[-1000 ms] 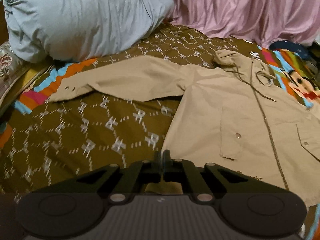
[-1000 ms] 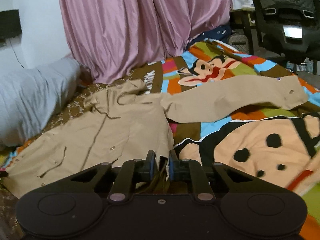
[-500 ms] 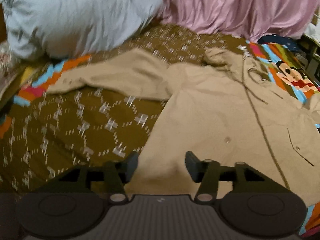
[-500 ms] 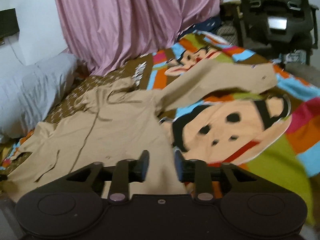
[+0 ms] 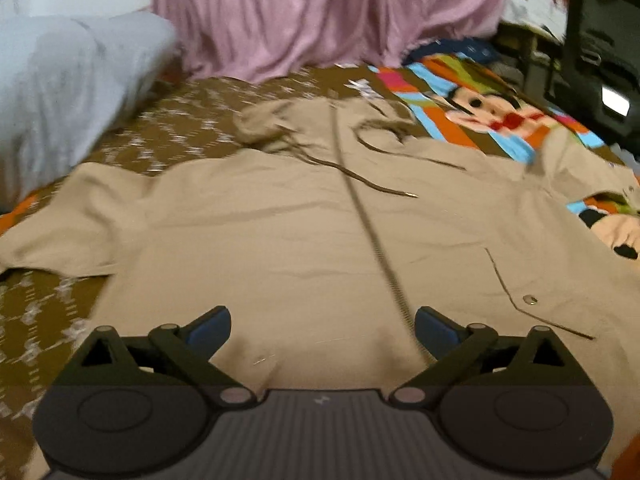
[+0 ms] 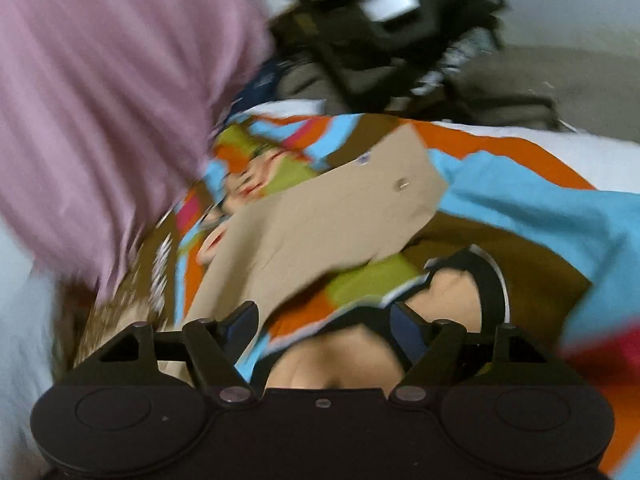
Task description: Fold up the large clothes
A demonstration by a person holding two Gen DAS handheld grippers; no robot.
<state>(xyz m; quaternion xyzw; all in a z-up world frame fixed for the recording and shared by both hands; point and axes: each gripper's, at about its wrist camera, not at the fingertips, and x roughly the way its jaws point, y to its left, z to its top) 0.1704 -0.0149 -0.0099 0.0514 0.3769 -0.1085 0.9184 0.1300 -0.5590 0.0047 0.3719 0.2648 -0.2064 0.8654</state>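
A tan hooded jacket (image 5: 288, 232) lies spread flat on the bed, zipper running up the middle, drawstrings loose near the hood. My left gripper (image 5: 322, 326) hovers over its lower front, jaws wide and still opening, nothing pinched between them. In the right wrist view one tan sleeve (image 6: 320, 224) of the jacket stretches across the colourful cartoon bedspread (image 6: 540, 216), its cuff with a snap at the far end. My right gripper (image 6: 324, 320) is over the bedspread just beside that sleeve, jaws opening, with no cloth held between them. The picture is tilted and blurred.
A pale blue pillow (image 5: 60, 92) lies at the bed's far left and a pink curtain (image 5: 320, 12) hangs behind. A black office chair (image 6: 380, 28) stands beyond the bed's right side. The brown patterned blanket (image 5: 36, 320) shows left of the jacket.
Both grippers let go of the jacket's hem and opened. The left one slid right over the jacket's front; the right one swung right toward the sleeve and rolled, tilting its view.
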